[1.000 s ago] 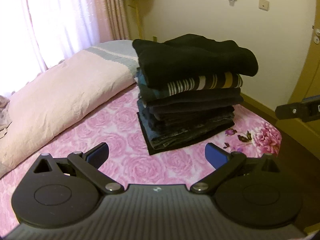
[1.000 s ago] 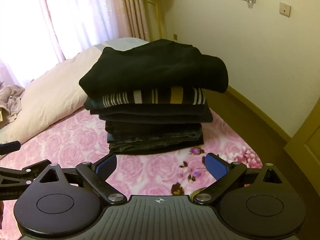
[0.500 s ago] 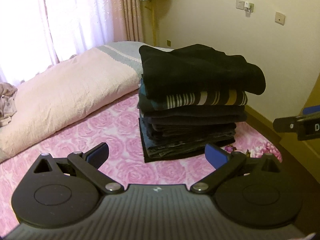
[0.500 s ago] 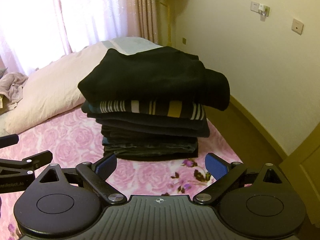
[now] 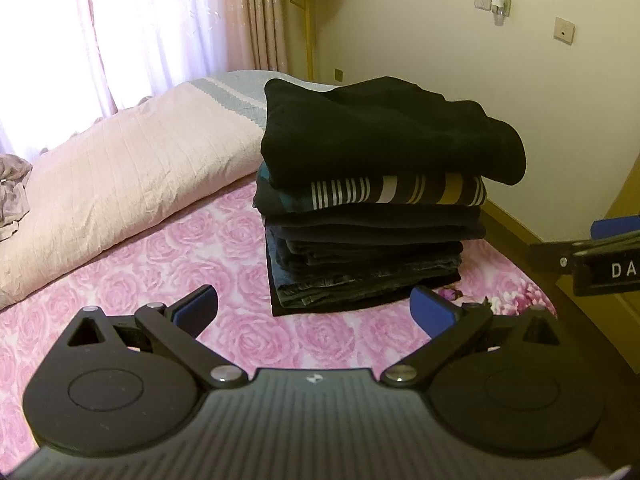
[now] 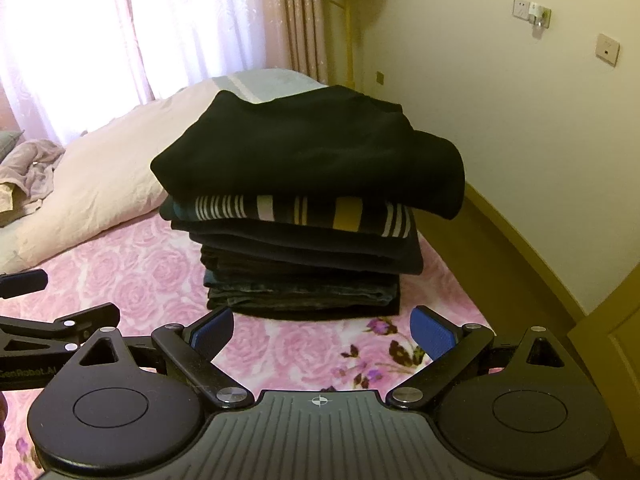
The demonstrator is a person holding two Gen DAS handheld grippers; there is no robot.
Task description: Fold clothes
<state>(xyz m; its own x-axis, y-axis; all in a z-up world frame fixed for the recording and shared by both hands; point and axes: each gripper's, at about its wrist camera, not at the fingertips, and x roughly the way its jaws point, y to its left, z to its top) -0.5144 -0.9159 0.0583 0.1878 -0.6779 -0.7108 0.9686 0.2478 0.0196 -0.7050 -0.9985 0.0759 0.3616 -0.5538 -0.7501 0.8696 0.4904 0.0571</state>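
both claws (image 5: 314, 310) (image 6: 322, 330) gape empty before the folded stack (image 5: 372, 200).

Rose-print bed (image 5: 168, 264) bears folded clothes stack (image 5: 372, 216), pink quilt (image 5: 120, 176)

Both views lower, stack (image 5: 372, 196) nearer

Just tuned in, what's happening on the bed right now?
A person holds a gripper in each hand in front of a stack of folded clothes on the pink floral bedsheet. The left gripper and the right gripper are both open and empty, short of the stack and touching nothing. A black garment lies on top, a striped one under it, and darker folded pieces below. A pale pink quilt lies bunched to the left.
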